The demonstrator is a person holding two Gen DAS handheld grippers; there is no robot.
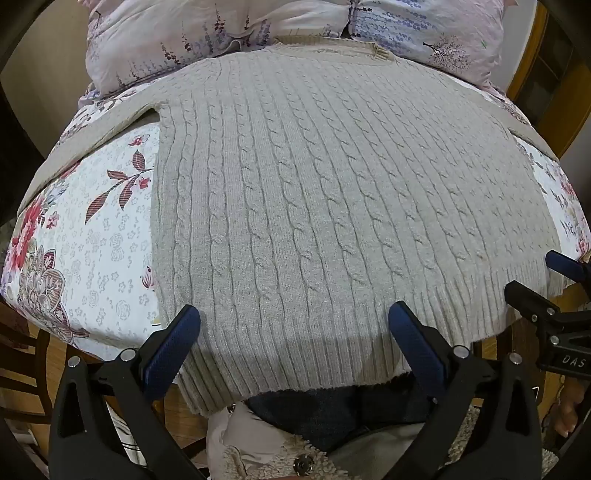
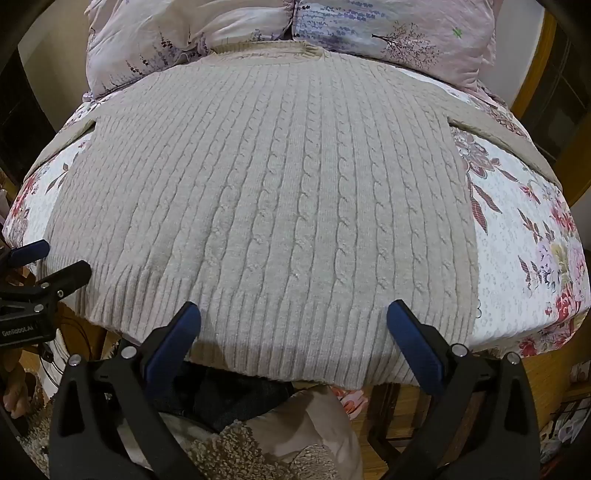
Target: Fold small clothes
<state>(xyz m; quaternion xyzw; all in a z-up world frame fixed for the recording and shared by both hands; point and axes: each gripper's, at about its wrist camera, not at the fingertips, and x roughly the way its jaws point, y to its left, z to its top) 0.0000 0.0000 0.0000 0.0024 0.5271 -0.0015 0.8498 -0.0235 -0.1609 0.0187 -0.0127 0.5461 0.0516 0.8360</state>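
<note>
Item: cable-knit sweater (image 1: 332, 192), beige, flat across frame centre on floral cloth (image 1: 110, 236). Soft, thick, limp; likely best held at ribbed hem corners. Left gripper (image 1: 293, 332), right gripper (image 2: 293, 326): jaws wide, empty.

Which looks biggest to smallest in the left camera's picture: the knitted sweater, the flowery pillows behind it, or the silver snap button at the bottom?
1. Sweater, filling most of the view.
2. Pillows, partly cut off by the frame and farther away, so their true size is unsure.
3. Snap button, tiny though closest.
</note>
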